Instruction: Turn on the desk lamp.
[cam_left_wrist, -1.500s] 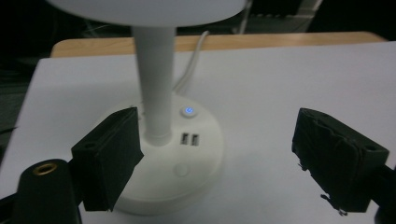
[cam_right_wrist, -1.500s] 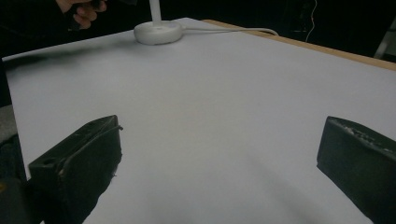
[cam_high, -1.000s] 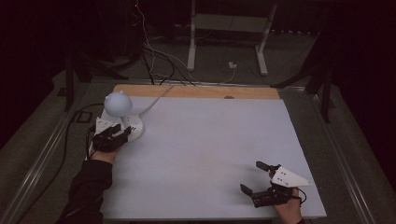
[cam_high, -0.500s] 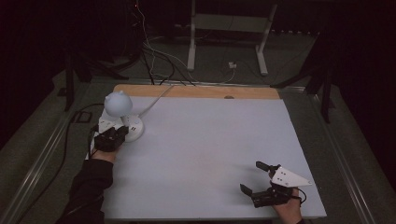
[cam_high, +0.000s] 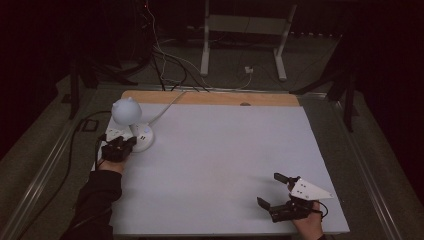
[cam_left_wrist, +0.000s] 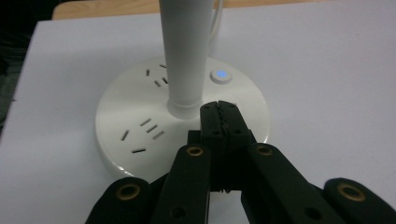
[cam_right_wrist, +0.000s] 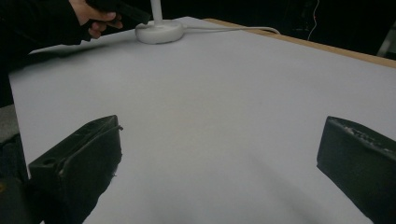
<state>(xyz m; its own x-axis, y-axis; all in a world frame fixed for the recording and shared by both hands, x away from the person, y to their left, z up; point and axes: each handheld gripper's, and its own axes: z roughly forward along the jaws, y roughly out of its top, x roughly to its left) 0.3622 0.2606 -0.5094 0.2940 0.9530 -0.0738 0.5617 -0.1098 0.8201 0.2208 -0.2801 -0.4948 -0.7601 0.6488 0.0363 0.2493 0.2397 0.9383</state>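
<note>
With its jaws pressed together and empty, the left gripper (cam_left_wrist: 218, 109) should nudge sideways from the lamp's stem (cam_left_wrist: 187, 51) and press squarely on the blue-lit button (cam_left_wrist: 220, 75); the right gripper (cam_high: 274, 191) rests on the desk (cam_high: 225, 150), jaws wide apart.

Lamp (cam_high: 134, 127): on the table (cam_high: 225, 165), near its far-left corner; cord (cam_high: 167, 106) runs off over the far edge. Left gripper (cam_high: 131, 142): just before the lamp, tips over its base (cam_left_wrist: 140, 126), by the left edge. Right gripper (cam_high: 272, 190): near-right corner, well apart from the lamp.
</note>
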